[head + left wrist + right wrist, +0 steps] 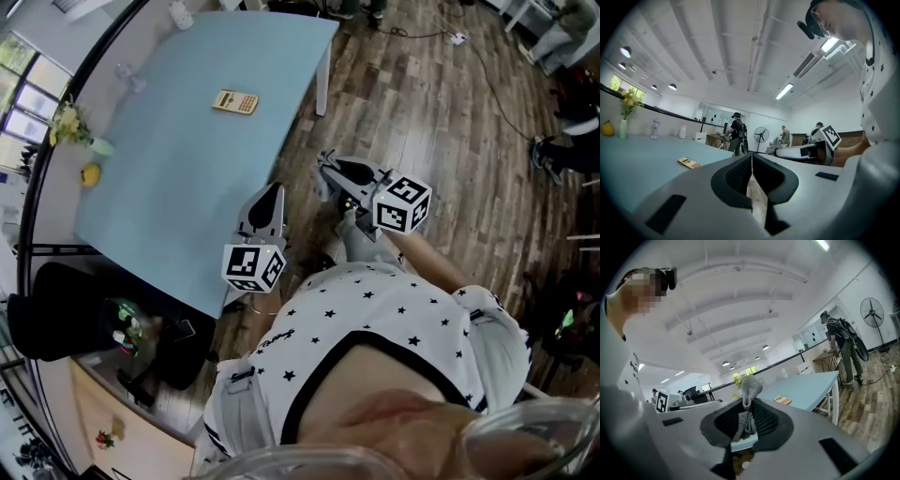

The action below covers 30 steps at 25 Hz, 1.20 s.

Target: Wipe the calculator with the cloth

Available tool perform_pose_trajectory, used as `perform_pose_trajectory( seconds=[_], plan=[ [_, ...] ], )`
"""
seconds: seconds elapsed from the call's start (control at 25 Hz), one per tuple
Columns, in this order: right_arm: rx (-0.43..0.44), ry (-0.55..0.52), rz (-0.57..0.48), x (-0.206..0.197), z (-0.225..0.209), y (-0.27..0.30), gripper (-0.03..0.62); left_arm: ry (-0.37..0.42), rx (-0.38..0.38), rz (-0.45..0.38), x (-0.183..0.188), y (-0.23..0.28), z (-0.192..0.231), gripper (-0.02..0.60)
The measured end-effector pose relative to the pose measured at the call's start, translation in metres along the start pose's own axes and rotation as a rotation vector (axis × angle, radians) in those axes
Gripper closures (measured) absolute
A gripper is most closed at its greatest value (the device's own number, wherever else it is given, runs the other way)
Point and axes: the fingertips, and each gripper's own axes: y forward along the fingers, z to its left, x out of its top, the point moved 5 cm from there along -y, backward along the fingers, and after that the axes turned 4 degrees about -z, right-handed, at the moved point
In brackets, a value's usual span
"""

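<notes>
The tan calculator (234,101) lies flat on the light blue table (187,178), towards its far side. It also shows small in the left gripper view as the calculator (689,162) and in the right gripper view as the calculator (782,400). Both grippers hang off the table's near right edge, over the wooden floor, well short of the calculator. My left gripper (272,195) is shut with nothing between its jaws (751,164). My right gripper (328,164) is shut on a grey knitted cloth (750,392), which sticks up out of the jaws.
On the table's left side stand a vase of yellow flowers (70,127), a yellow fruit (90,174), a glass (127,75) and a white bottle (180,14). A black chair (56,309) is at the near left. A person (737,133) and a fan (761,136) are across the room.
</notes>
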Motion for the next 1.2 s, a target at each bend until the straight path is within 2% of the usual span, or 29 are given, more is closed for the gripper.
perform_pose_trajectory(
  seconds=[0.48, 0.84, 1.2],
  plan=[
    [0.208, 0.010, 0.060, 0.010, -0.010, 0.088, 0.542, 0.019, 0.247, -0.019, 0.006, -0.013, 0.053, 0.551],
    [0.278, 0.007, 0.108, 0.017, -0.043, 0.134, 0.542, -0.021, 0.313, -0.049, 0.010, 0.016, 0.082, 0.551],
    [0.353, 0.013, 0.130, 0.042, -0.079, 0.180, 0.542, -0.013, 0.392, -0.053, 0.024, 0.053, 0.110, 0.551]
  ],
)
